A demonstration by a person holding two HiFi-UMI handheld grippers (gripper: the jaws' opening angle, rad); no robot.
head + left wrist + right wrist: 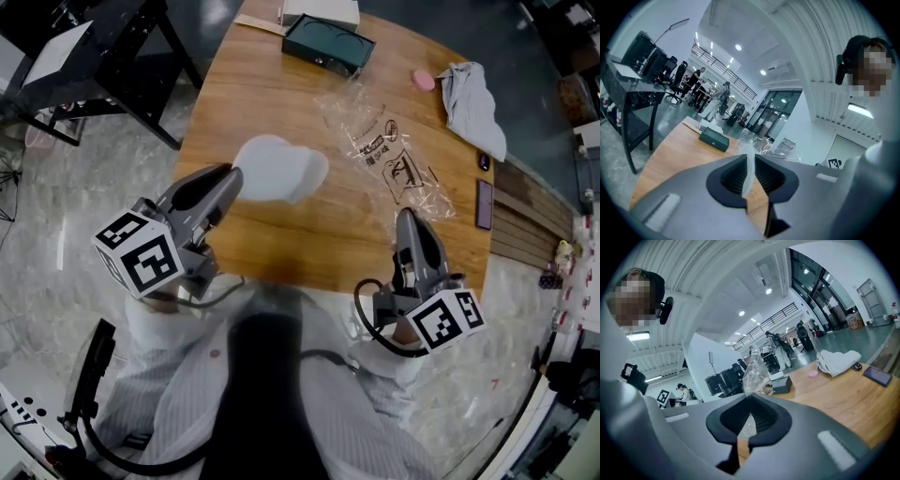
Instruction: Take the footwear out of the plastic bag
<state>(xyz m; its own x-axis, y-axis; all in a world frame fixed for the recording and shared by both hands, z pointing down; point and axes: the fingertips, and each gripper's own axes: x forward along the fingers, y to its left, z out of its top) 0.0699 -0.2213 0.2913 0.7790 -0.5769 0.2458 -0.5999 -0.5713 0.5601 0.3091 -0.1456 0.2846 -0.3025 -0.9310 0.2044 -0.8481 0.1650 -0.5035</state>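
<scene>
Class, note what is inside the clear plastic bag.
The plastic bag looks empty: the table shows through it. The white slipper is outside, in the left gripper. The right gripper hides the bag's near edge.

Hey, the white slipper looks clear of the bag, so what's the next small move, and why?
Probably lower the left hand-held gripper and set the white slipper on the bare table. It is pinched by its edge and hangs clear of the plastic bag, whose corner the right hand-held gripper grips.

Grey left tongs (233, 176), matching right tongs (406, 216), black-white marker cubes (139, 253), black cable (364, 314), pale sleeves (386, 367)
</scene>
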